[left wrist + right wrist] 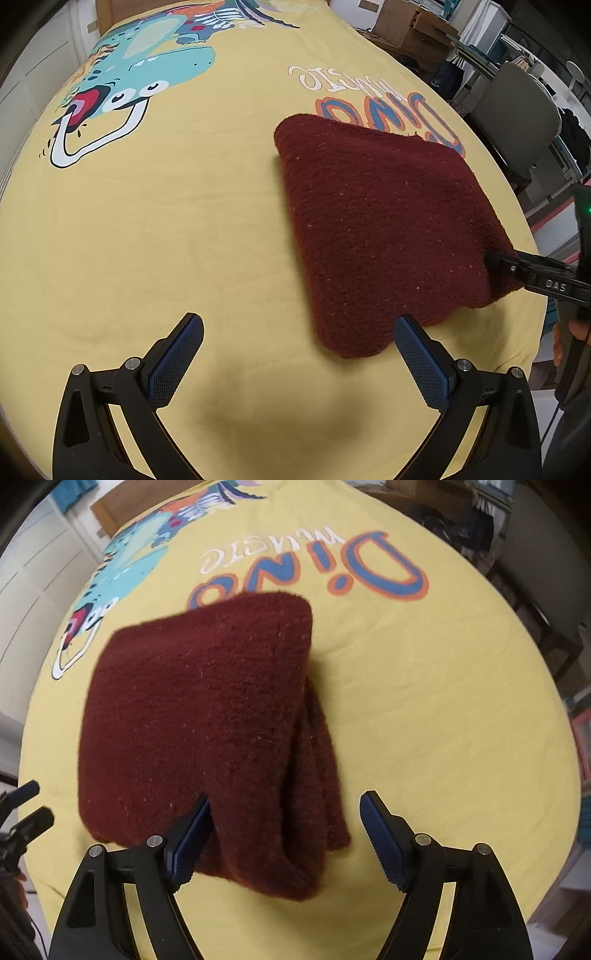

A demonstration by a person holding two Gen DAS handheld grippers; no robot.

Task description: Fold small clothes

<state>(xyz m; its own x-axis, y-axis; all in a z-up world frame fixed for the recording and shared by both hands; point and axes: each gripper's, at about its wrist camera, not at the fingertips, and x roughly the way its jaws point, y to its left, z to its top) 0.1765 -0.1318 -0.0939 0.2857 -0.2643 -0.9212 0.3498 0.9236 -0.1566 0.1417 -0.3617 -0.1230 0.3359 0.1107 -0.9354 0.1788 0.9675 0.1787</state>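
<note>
The dark red knit garment (pixel 199 716) is already folded into a thick bundle, lying on the yellow dino-print sheet (pixel 166 221) that covers the desk, partly over the "Dino" lettering (pixel 332 572). My read is that this is the tidy-up end of a fold, or the setup for one more.

The right claw (pixel 286 834) is spread wide around the near corner of the bundle. Its left pad touches the fabric, or is tucked just under the top layer, and the right pad is clear of it, so nothing is pinched. In the left view that same claw meets the garment's right edge. The left claw (pixel 299 354) is also wide open and holding nothing, hovering low over bare sheet with its right pad just beside the near corner.

If another fold is coming, I'd catch all the layers at that corner — this knit looks thick and floppy, and the loose layers on the right side could splay out. Pin the opposite edge with the left one so the bundle doesn't slide on the sheet.

Both claws point forward across the desk, angled down slightly.
</note>
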